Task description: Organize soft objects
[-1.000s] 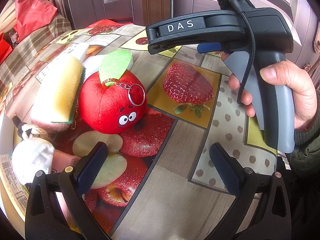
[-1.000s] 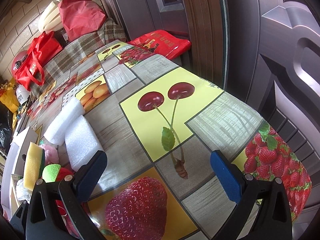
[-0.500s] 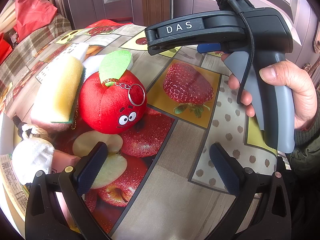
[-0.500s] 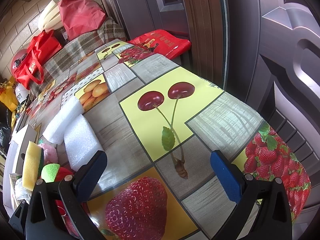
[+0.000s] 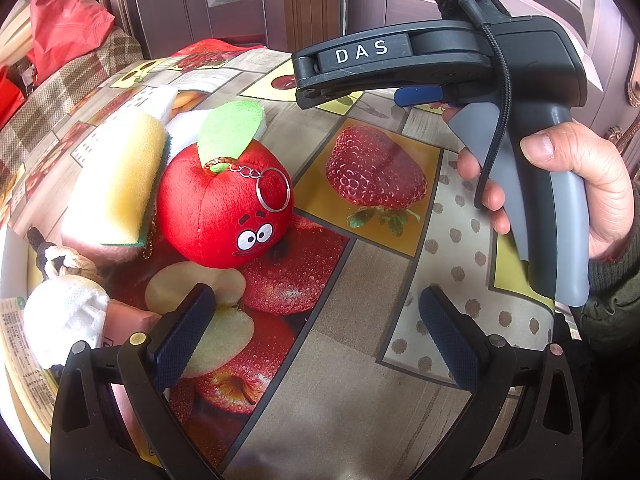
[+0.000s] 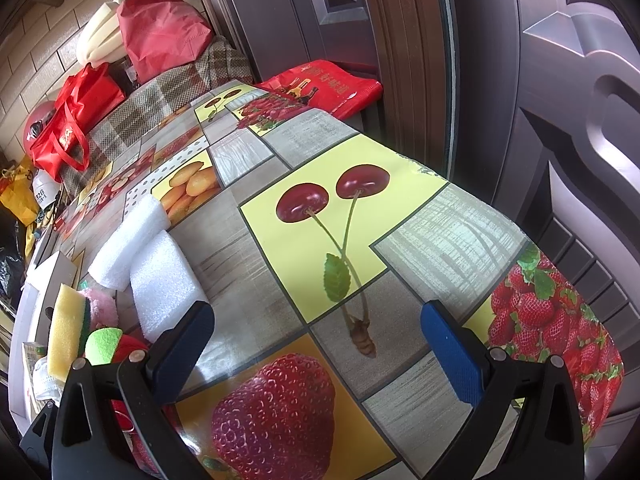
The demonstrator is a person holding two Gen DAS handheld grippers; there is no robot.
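1. The red plush apple (image 5: pixel 224 208) sits on the table (image 5: pixel 360 360), which is covered by a fruit-print cloth. It has a green felt leaf (image 5: pixel 230 128) on top and a metal key ring (image 5: pixel 274 190) on a short chain. Its cartoon eyes look toward the left wrist camera.
2. A yellow sponge (image 5: pixel 120 184) with a green scrub side leans against the left side of the apple and touches it.
3. Two white foam blocks (image 6: pixel 160 280) lie side by side behind the apple, farther from the near edge of the table.
4. A pink fluffy item (image 6: pixel 102 308) lies beside the sponge, and a white mesh pouch (image 5: pixel 64 320) lies near the left edge.
5. The left gripper (image 5: pixel 316 336) hovers over the table in front of the apple; its jaws stand wide apart and hold nothing.
6. The right gripper (image 6: pixel 316 348) is over the cherry and strawberry pictures, also spread wide and empty. A hand (image 5: pixel 580 188) holds its grey handle.
7. Red bags (image 6: pixel 160 28) stand past the far end of the table.
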